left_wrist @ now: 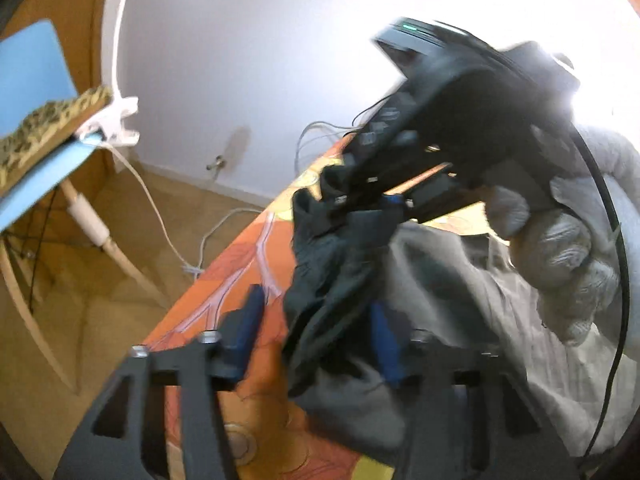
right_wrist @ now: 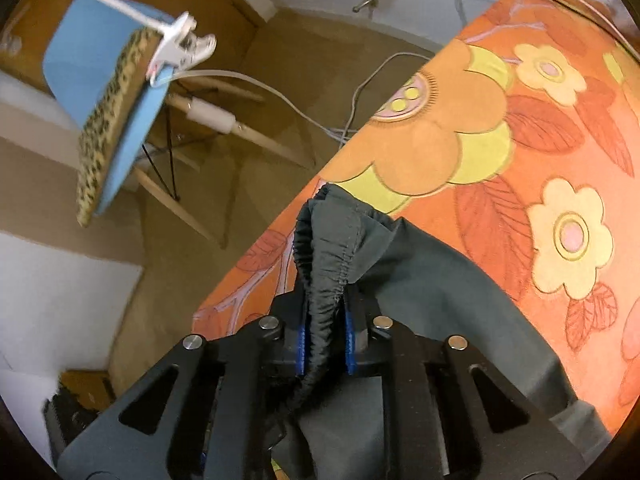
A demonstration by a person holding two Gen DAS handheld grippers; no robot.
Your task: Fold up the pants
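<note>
Right gripper [right_wrist: 325, 338] fingers pinch the pants [right_wrist: 332, 252] waistband over the floral surface [right_wrist: 520, 140]; left gripper [left_wrist: 316, 336] fingers apparently spread around hanging cloth

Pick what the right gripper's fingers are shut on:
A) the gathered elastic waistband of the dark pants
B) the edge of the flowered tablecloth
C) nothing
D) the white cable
A: in the right wrist view the right gripper has its blue fingers pressed on either side of the gathered waistband of the dark pants, which lie on the flowered tablecloth.
</note>
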